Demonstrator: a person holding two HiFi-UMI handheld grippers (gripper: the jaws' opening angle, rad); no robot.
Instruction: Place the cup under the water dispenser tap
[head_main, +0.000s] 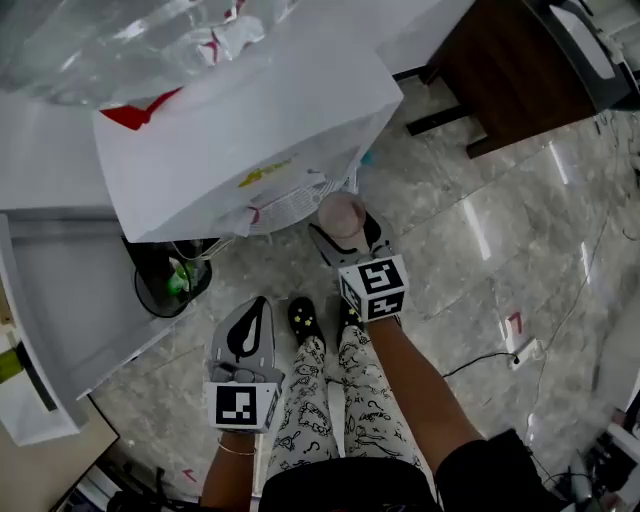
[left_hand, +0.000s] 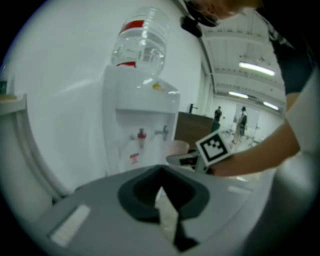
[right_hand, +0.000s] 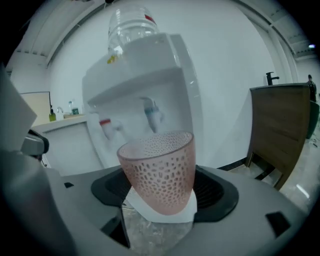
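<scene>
1. The water dispenser (right_hand: 165, 80) stands just ahead of both grippers.
2. The left gripper (head_main: 250, 325) has its jaws together, empty.
3. The right gripper (head_main: 345, 245) clamps the pink cup (right_hand: 160, 170), whose long axis is near upright with the mouth up.
4. The blue tap (right_hand: 152, 112) sits beyond and above the cup's rim.

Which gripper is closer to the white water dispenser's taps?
Right. The right gripper holds the pink perforated cup just before the taps of the white water dispenser; the left gripper hangs farther back, shut, empty.

Bright, even indoor light, glare streaks on the glossy floor (head_main: 480, 225) (both gripper views fisheye-warped, dark-cornered)
</scene>
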